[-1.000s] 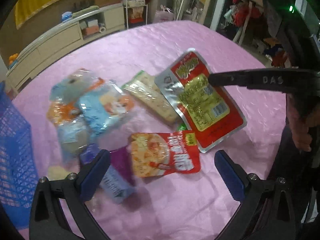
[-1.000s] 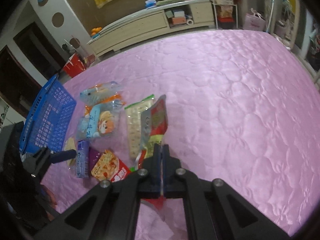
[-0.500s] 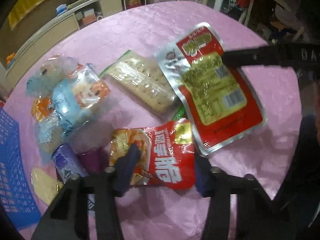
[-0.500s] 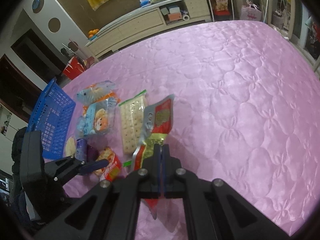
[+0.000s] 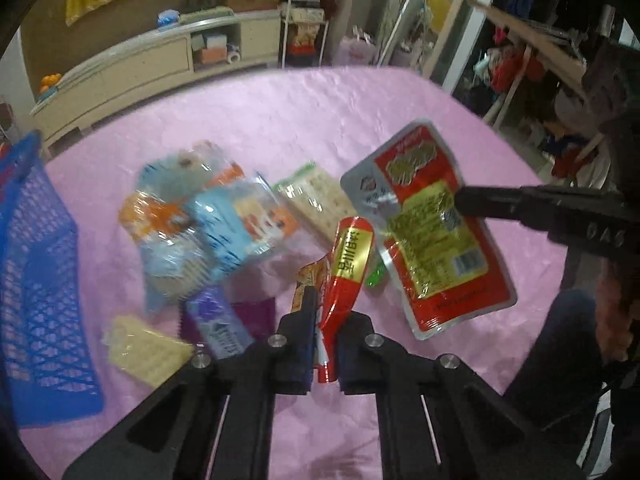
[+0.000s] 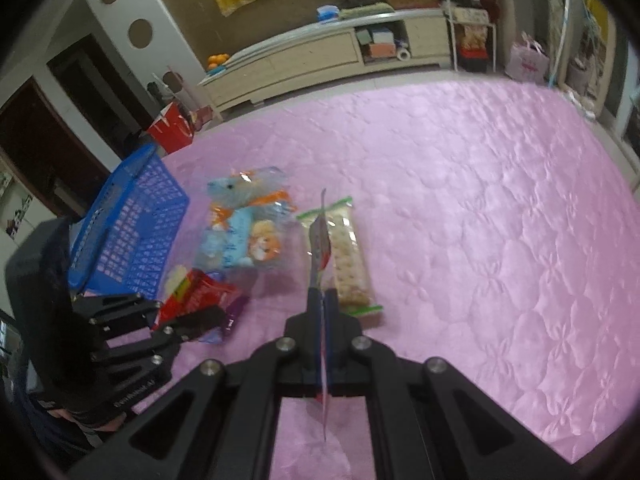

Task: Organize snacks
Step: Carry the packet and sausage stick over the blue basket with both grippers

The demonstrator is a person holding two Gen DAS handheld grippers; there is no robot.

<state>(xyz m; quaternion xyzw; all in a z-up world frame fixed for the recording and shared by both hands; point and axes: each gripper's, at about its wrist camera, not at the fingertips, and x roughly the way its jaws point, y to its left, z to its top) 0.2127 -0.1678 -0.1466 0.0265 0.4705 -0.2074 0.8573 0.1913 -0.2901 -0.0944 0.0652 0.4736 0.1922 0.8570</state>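
The left claw [image 5: 324,312] is clenched on a small red snack packet [image 5: 347,264], which is pinched at its lower edge between the 2 blue pads and stands crumpled above the pink quilted table [image 5: 280,128]. The right claw [image 6: 323,312] is clenched on a large red and silver pouch [image 5: 432,224]; in the right wrist view that pouch [image 6: 318,248] is seen edge-on, while in the left wrist view its printed face is turned toward the camera and it is gripped at its right edge by the right claw [image 5: 460,200].

On the table, a clear cracker packet [image 6: 348,260] is laid just beside the held pouch. A heap of clear blue and orange snack bags [image 5: 208,224] is found to its left. Nearer the left claw, a purple packet [image 5: 216,320] and a pale yellow wafer packet [image 5: 144,348] are lying flat. A blue plastic basket [image 5: 36,280] is set at the table's left edge, near the heap.
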